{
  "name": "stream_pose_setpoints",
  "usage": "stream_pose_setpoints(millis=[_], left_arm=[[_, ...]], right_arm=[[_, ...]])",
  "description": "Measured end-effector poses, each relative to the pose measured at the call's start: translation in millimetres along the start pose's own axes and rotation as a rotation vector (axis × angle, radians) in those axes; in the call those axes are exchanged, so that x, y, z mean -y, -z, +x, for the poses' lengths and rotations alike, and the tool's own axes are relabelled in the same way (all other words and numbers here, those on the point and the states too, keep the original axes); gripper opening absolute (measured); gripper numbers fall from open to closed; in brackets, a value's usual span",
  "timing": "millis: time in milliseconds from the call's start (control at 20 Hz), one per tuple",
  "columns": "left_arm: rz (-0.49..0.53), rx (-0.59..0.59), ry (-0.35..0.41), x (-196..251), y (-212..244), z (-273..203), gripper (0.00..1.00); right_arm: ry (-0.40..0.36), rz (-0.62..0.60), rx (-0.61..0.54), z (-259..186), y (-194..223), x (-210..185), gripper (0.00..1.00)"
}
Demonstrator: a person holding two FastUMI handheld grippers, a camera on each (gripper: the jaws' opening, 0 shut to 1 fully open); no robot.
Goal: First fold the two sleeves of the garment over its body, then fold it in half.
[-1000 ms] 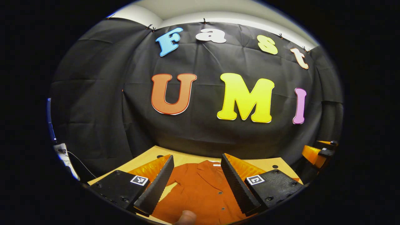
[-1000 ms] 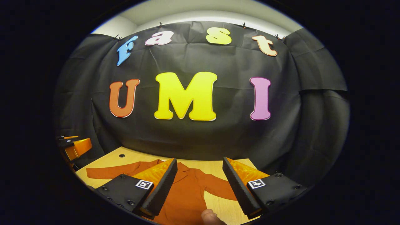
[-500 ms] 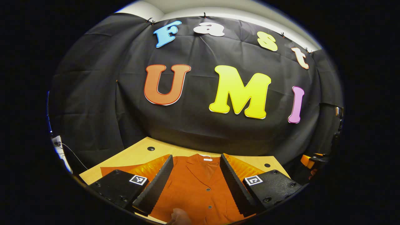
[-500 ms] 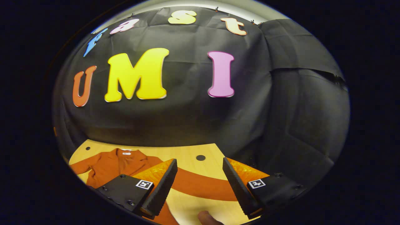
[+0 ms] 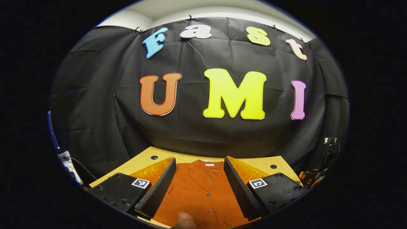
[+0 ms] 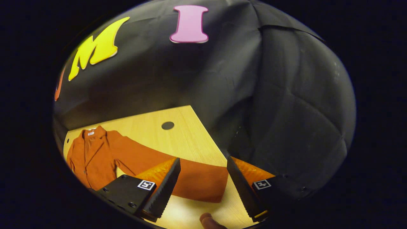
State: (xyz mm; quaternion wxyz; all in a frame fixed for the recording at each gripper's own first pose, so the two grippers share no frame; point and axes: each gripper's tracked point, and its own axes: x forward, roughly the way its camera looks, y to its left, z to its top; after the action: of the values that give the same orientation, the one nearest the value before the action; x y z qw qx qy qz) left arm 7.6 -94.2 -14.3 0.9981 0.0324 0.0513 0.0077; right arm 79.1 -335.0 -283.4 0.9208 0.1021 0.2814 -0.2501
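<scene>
A rust-orange buttoned garment (image 5: pixel 203 190) lies flat on the wooden table (image 5: pixel 144 160), collar toward the booth wall. My left gripper (image 5: pixel 199 187) hovers open above its chest, nothing between its fingers. In the right gripper view the garment's body (image 6: pixel 90 157) lies at the left and one long sleeve (image 6: pixel 190 178) stretches out toward the table's right edge. My right gripper (image 6: pixel 203 186) is open, with the sleeve's cuff end lying between and below its fingers, untouched. At the right of the left gripper view the other gripper (image 5: pixel 313 176) shows dimly.
The table (image 6: pixel 178 133) has round holes near its back corners (image 6: pixel 167 125) (image 5: pixel 154 157). Its right edge runs close past the sleeve's cuff. A fingertip (image 6: pixel 208 221) shows at the bottom of the right gripper view. A white cable (image 5: pixel 74 165) hangs at the far left.
My right gripper has swung right and tilted down, from over the garment's body to the end of the outstretched sleeve. My left gripper shifted slightly and stays over the chest.
</scene>
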Motion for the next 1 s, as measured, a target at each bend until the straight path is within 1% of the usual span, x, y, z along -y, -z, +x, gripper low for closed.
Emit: stream_pose_setpoints(millis=[100,150,250,350,400,450,500,550,600,700,750,800,850,900,1000], left_arm=[[0.017,0.005,-0.027,5,0,-3,0.97],[0.021,0.003,-0.040,7,1,-6,0.97],[0.013,-0.007,-0.055,9,8,-10,0.97],[0.032,-0.021,-0.056,12,14,-15,0.97],[0.062,-0.020,-0.051,12,17,-18,1.00],[0.097,-0.012,-0.048,11,17,-20,0.87],[0.125,0.002,-0.046,7,14,-22,0.98],[0.140,0.010,-0.039,5,12,-24,0.91],[0.146,0.012,-0.035,3,12,-26,0.99],[0.148,0.015,-0.033,-3,14,-28,0.99],[0.154,0.021,-0.033,-5,13,-30,0.99],[0.159,0.023,-0.034,-7,15,-30,0.99],[0.160,0.022,-0.032,-10,16,-30,0.99],[0.158,0.017,-0.034,-13,18,-30,0.99],[0.140,-0.001,-0.034,-19,25,-28,0.99]], right_arm=[[0.003,0.027,-0.067,18,16,9,0.96],[-0.002,0.022,-0.107,26,27,13,0.94],[0.010,0.015,-0.171,40,47,20,0.96],[0.052,0.031,-0.221,50,55,27,0.94],[0.066,0.044,-0.243,53,59,29,0.94],[0.081,0.047,-0.277,56,63,30,0.96],[0.103,0.044,-0.314,58,72,35,0.95],[0.114,0.038,-0.352,59,80,36,0.95],[0.105,0.050,-0.381,59,84,31,0.96],[0.112,0.056,-0.463,56,94,33,0.95],[0.117,0.084,-0.465,54,90,31,0.95],[0.121,0.093,-0.482,55,91,30,0.92],[0.140,0.098,-0.502,54,92,35,0.93],[0.143,0.117,-0.516,53,92,34,0.92],[0.114,0.150,-0.559,55,93,34,0.91]])
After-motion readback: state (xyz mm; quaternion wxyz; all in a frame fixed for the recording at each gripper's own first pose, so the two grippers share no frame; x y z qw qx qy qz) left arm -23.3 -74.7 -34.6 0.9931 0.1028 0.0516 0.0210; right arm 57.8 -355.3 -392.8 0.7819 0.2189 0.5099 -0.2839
